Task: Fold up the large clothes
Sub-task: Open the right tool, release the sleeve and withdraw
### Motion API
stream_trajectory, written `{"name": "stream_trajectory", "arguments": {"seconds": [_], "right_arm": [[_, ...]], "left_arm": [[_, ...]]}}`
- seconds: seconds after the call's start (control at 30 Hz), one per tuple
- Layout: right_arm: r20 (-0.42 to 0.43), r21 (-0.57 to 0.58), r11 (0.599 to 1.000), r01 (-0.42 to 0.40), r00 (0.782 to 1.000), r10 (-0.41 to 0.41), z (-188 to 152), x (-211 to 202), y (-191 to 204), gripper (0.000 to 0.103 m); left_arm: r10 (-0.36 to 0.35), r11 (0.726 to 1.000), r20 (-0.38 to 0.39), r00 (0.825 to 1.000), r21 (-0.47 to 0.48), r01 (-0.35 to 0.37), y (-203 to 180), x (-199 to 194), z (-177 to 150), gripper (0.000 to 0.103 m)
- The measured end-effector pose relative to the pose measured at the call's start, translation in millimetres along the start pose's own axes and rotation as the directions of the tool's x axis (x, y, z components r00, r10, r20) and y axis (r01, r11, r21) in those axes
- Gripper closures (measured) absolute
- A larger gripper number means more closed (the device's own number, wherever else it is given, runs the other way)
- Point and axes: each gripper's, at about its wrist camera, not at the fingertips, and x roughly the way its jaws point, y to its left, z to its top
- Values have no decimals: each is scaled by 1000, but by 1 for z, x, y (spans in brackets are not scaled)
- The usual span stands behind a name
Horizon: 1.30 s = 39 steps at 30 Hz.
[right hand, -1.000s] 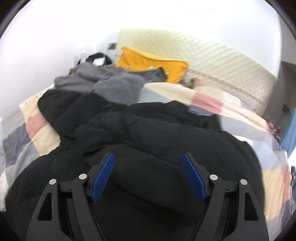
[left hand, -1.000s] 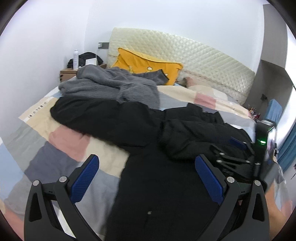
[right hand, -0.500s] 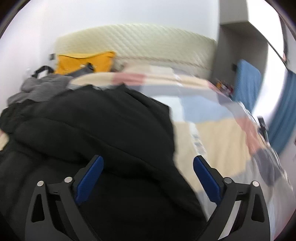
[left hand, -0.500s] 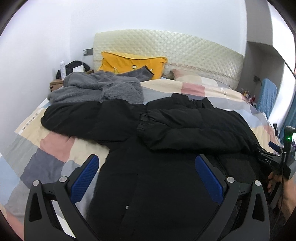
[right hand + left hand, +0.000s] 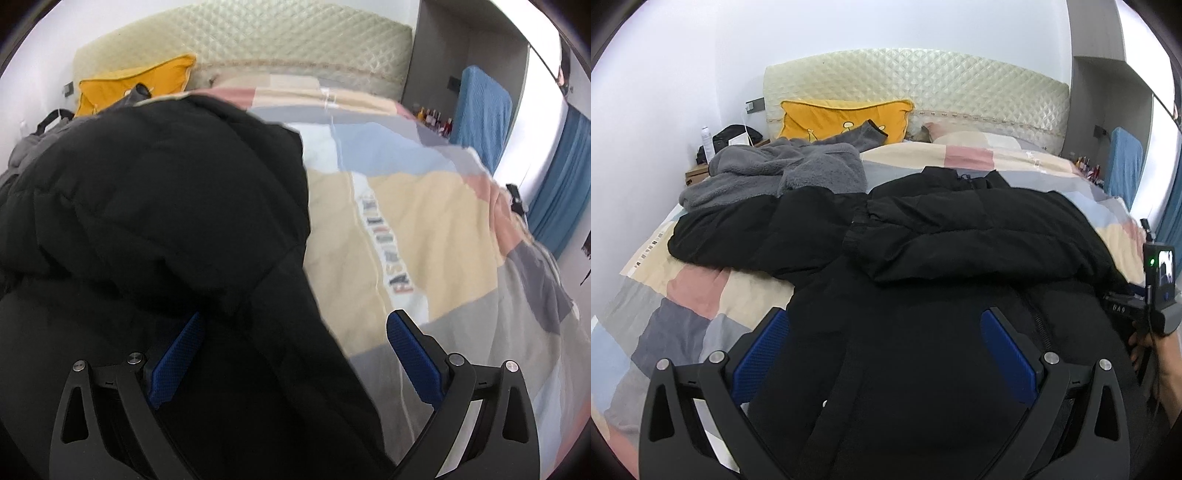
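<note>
A large black padded jacket (image 5: 923, 295) lies spread on the bed, its right sleeve (image 5: 979, 236) folded across the chest and its left sleeve (image 5: 746, 232) stretched out to the left. My left gripper (image 5: 886, 343) is open and empty above the jacket's lower front. My right gripper (image 5: 295, 347) is open and empty over the jacket's right edge (image 5: 155, 206). The right gripper's body also shows at the right edge of the left wrist view (image 5: 1156, 295).
The bed has a pastel patchwork duvet (image 5: 406, 229). A grey fleece garment (image 5: 775, 173) and a yellow pillow (image 5: 846, 118) lie near the quilted headboard (image 5: 923, 85). A nightstand (image 5: 698, 170) stands at the back left. A blue chair (image 5: 480, 114) and blue curtain (image 5: 561, 184) stand to the right.
The right gripper has swung right from over the jacket's middle to its right edge. The left gripper's view has turned to face the headboard squarely. The right sleeve now lies folded flat.
</note>
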Motion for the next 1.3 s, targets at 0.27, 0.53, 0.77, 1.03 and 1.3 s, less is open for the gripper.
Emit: {"name": "stream_trajectory", "arguments": {"seconds": [0.27, 0.53, 0.77, 1.03, 1.3], "right_arm": [[78, 197, 980, -35, 997, 20, 10, 0, -43, 4], [60, 248, 967, -49, 998, 35, 6, 1, -52, 4], [86, 197, 978, -69, 995, 53, 4, -40, -34, 4], [182, 133, 978, -160, 974, 135, 10, -113, -6, 4], [262, 107, 960, -259, 939, 224, -5, -178, 8, 4]], "left_arm": [[-4, 1000, 4, 1000, -11, 4, 1, 1, 0, 0], [-31, 999, 5, 1000, -26, 31, 2, 0, 3, 0], [-68, 996, 8, 998, -58, 68, 2, -6, 5, 0], [-87, 994, 8, 996, -68, 87, 5, -16, 3, 0], [-104, 993, 31, 994, -50, 105, 0, -32, 0, 0]]}}
